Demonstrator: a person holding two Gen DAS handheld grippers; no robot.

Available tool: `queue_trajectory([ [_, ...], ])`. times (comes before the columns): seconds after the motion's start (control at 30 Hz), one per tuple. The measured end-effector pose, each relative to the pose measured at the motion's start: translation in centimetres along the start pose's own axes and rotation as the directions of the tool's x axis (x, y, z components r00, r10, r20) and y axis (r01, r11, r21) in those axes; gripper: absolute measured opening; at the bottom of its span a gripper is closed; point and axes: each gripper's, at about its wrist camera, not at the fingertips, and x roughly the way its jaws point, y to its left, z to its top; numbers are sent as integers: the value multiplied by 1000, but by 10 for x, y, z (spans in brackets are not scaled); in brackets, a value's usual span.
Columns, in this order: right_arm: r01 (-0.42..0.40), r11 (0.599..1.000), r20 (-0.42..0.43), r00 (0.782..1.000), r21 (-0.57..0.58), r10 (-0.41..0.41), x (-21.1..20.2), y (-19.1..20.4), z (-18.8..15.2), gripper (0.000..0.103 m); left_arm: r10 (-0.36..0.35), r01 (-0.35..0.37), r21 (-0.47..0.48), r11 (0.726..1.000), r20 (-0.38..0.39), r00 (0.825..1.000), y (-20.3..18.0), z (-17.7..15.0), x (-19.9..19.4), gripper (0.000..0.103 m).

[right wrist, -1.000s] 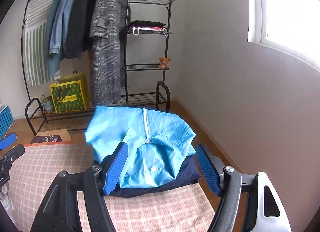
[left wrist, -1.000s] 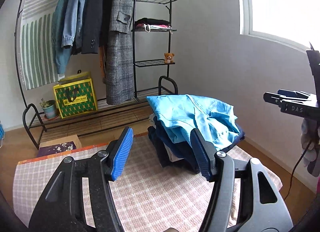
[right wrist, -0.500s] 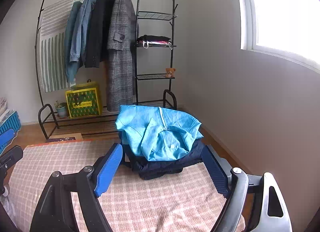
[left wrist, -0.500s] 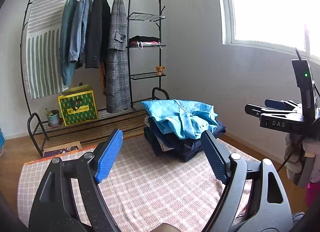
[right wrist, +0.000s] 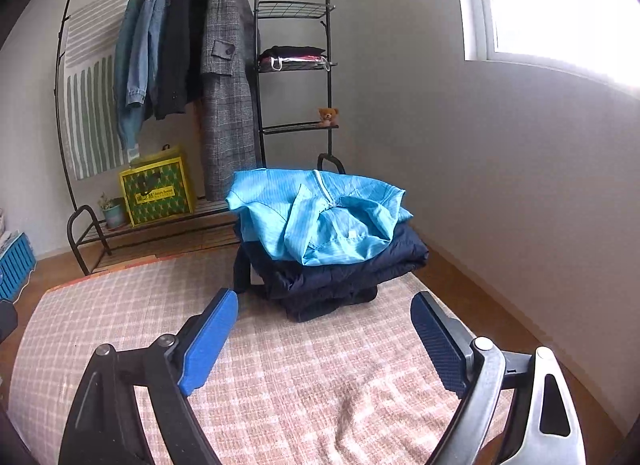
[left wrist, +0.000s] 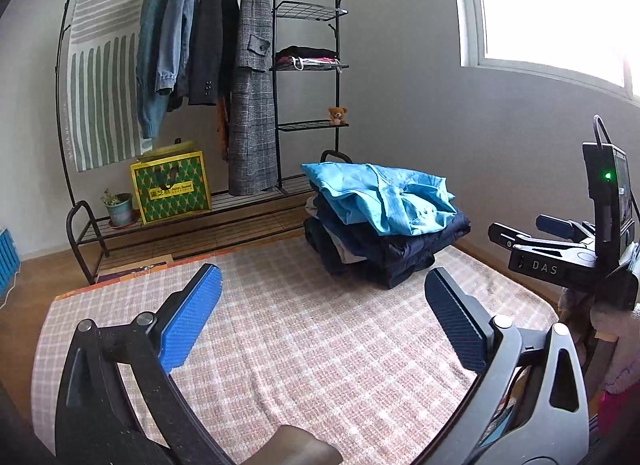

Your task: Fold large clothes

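Both grippers are spread wide with nothing between the ribbed blue pads, their jaws having just been opening: the left gripper [left wrist: 320,321] and right gripper [right wrist: 322,341] hover over a checked woven blanket [right wrist: 320,377]. At its far edge sits the pile [right wrist: 332,265] of folded clothes, a crumpled light-blue shirt [right wrist: 320,213] on top of puffy navy layers. Lower pieces are mostly hidden. Behind, coats hang from a black metal rack [left wrist: 276,65].
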Motion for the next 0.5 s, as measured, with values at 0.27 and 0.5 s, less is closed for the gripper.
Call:
queue_trajectory([
  [0.27,15,1000,27,1000,-6,-15,6,3,-17,103,25,-26,-8,1000,-35,999,2,-11,15,103],
  [0.5,32,999,0,999,25,-32,18,-7,-22,103,24,-24,-8,1000,-61,998,0,-16,23,103],
])
